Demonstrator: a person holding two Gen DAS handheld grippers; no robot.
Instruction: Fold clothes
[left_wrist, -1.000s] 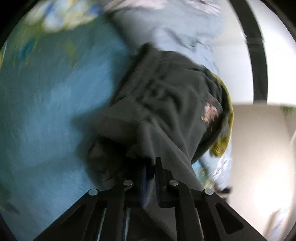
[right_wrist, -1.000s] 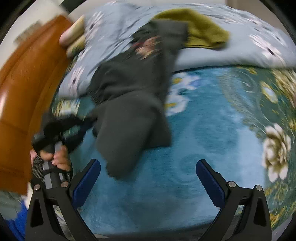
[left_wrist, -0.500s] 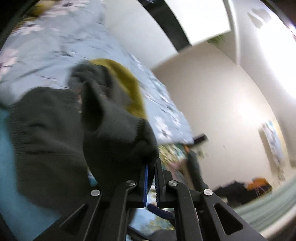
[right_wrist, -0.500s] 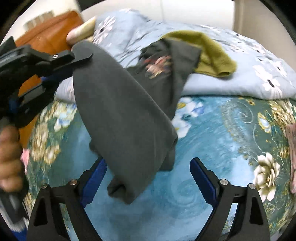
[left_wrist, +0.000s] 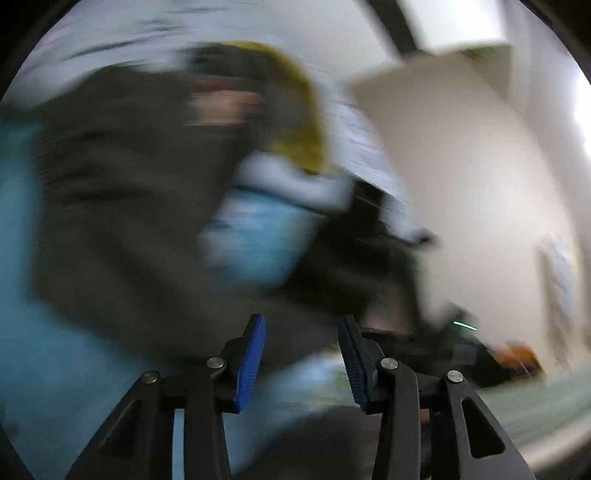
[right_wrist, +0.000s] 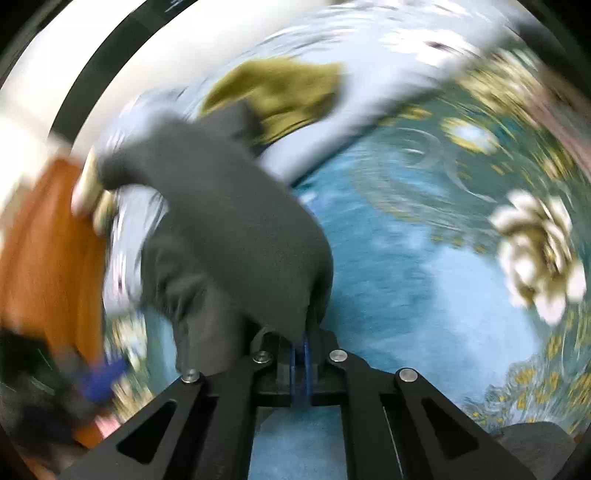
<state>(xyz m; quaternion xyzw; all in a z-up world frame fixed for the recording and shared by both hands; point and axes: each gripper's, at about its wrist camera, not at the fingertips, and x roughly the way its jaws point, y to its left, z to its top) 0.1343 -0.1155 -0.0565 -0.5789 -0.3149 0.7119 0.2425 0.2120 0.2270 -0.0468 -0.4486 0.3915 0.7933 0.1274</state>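
Across the teal floral bed (right_wrist: 424, 280), I noted a handover: my right tongs (right_wrist: 300, 354) had just pinched the grey garment (right_wrist: 236, 229), left tongs (left_wrist: 301, 354) parting, empty.

a big bed cover in teal blue with white and gold flowers (right_wrist: 424, 266) fills most of the right wrist view, and a pale blue quilt with little flowers (right_wrist: 369, 107) lies bunched along its far side. an orange-brown wooden headboard (right_wrist: 48, 236) stands at the left edge, under a white wall with a dark stripe (right_wrist: 96, 66). in the blurry left wrist view a plain cream wall (left_wrist: 472, 192) glows with bright light at the right edge.
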